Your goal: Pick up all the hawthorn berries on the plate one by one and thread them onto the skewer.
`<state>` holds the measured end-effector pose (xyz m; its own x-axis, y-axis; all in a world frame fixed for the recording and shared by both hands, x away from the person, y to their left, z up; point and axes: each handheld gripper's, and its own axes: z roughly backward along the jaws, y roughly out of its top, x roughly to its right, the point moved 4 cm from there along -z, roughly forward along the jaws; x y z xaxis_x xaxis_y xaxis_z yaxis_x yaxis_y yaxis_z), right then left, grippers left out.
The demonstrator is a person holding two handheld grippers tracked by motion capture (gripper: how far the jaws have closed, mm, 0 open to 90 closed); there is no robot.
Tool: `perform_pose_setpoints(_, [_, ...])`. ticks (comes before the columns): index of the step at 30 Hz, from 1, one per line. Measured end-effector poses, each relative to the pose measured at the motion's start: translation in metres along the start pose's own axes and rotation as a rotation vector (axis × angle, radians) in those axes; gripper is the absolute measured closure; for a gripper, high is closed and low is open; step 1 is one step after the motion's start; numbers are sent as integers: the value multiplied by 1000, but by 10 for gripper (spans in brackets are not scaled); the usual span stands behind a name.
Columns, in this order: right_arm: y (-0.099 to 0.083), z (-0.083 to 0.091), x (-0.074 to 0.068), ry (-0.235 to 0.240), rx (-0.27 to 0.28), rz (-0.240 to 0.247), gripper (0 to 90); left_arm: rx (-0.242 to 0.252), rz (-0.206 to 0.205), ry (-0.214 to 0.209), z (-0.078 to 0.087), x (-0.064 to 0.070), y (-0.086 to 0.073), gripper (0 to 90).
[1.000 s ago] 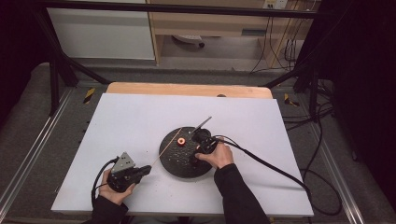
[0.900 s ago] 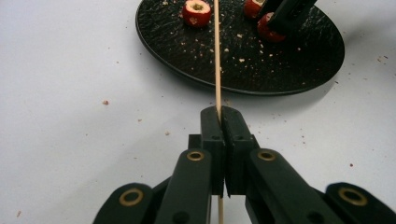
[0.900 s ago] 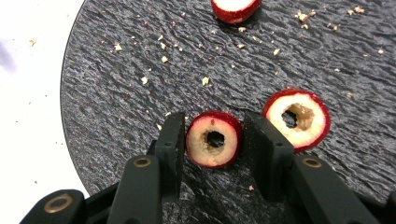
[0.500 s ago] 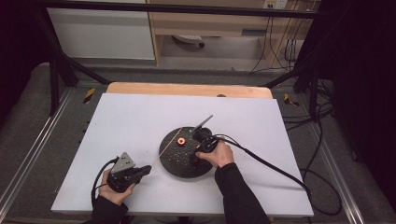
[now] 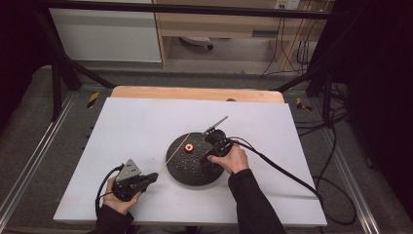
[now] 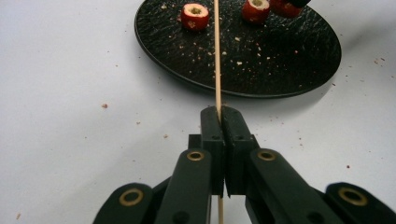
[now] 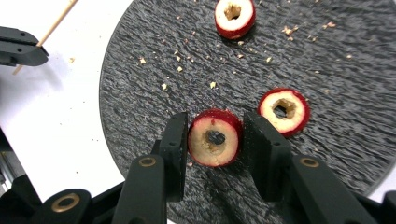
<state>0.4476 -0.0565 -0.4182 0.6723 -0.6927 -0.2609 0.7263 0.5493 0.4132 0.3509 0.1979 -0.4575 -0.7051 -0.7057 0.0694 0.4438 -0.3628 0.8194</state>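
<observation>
A black round plate [image 5: 182, 170] lies mid-table and carries cored red fruit pieces. My right gripper [image 7: 215, 135] is low over the plate [image 7: 140, 70], and its pads touch both sides of one ring-shaped piece [image 7: 215, 140]. Two more pieces [image 7: 283, 111] [image 7: 235, 17] lie beyond it. My left gripper [image 6: 220, 119] is shut on a thin wooden skewer [image 6: 216, 56] that points over the plate [image 6: 280, 60] between two pieces [image 6: 194, 16] [image 6: 255, 9]. In the high view the left gripper [image 5: 155, 176] is at the plate's front left and the right gripper [image 5: 208, 157] is over the plate's right half.
The white tabletop [image 5: 122, 126] has crumbs scattered near the plate. Cables trail from both grippers, the right one [image 5: 282, 168] running off to the right edge. A wooden strip [image 5: 195, 92] borders the far side.
</observation>
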Motion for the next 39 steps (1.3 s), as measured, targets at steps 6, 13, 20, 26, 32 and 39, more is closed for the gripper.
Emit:
perform_pose_setpoints(6, [1, 14, 0, -10, 54, -11, 624, 5, -2, 0, 0, 1, 0, 882])
perform_pose_setpoints(13, [-2, 24, 0, 4, 144, -29, 625, 15, 0, -2, 0, 4, 1, 882])
perform_pose_setpoints(20, [-10, 34, 7, 19, 261, -60, 626, 18, 0, -1, 0, 5, 1, 882])
perform_pose_setpoints(26, [-18, 37, 11, 42, 370, -89, 626, 22, 1, 0, -1, 6, 1, 882])
perform_pose_setpoints(32, [-25, 39, 10, 77, 490, -118, 627, 30, 6, 3, -1, 7, 2, 882])
perform_pose_setpoints(39, [-28, 38, 10, 118, 581, -156, 627, 40, 11, 3, 0, 8, 2, 882])
